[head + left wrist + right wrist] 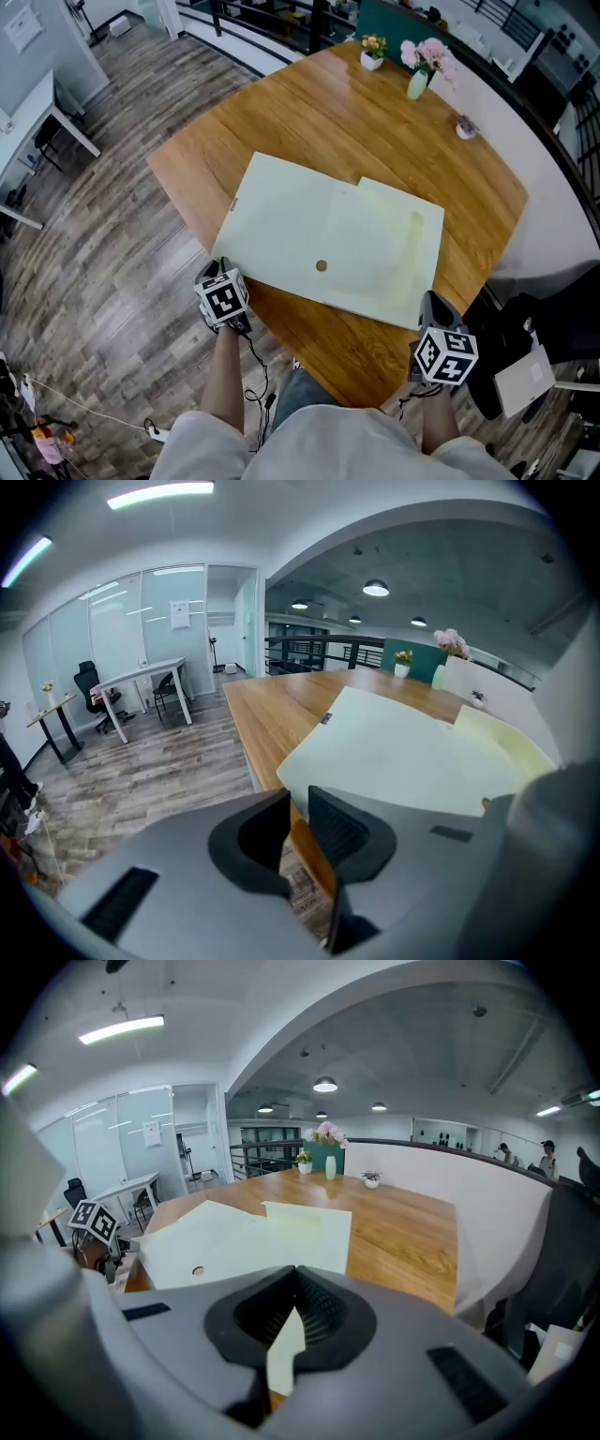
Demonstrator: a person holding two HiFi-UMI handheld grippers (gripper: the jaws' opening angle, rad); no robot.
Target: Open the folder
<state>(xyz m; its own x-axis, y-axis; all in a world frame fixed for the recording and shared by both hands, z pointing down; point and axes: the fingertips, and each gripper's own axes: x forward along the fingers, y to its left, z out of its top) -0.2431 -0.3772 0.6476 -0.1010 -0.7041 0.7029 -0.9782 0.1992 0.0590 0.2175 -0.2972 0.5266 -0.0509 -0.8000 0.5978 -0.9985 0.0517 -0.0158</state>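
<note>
1. Head view: the folder (328, 244) lies opened out flat on a wooden table (281, 112), its pale yellow-green leaves spread side by side near the table's front edge. The left gripper (221, 272) sits at the folder's near left corner and the right gripper (434, 305) at its near right corner. A vase of pink flowers (419, 70) and a small flower pot (372, 52) stand at the table's far side, well apart from the folder.

2. Left gripper view: the left gripper (298, 803) has its jaws a narrow slit apart. Only the table edge and the wood-plank floor (141, 771) show through the gap, and nothing is pinched. The folder's (403, 752) corner lies just beyond the jaw tips, on the right.

3. Right gripper view: the right gripper (295, 1283) is clamped on the folder (244, 1241), and a pale wedge of the sheet runs between its closed pads. The rest of the folder stretches flat across the table ahead. The left gripper's marker cube (94, 1221) shows at the folder's far left corner.
</note>
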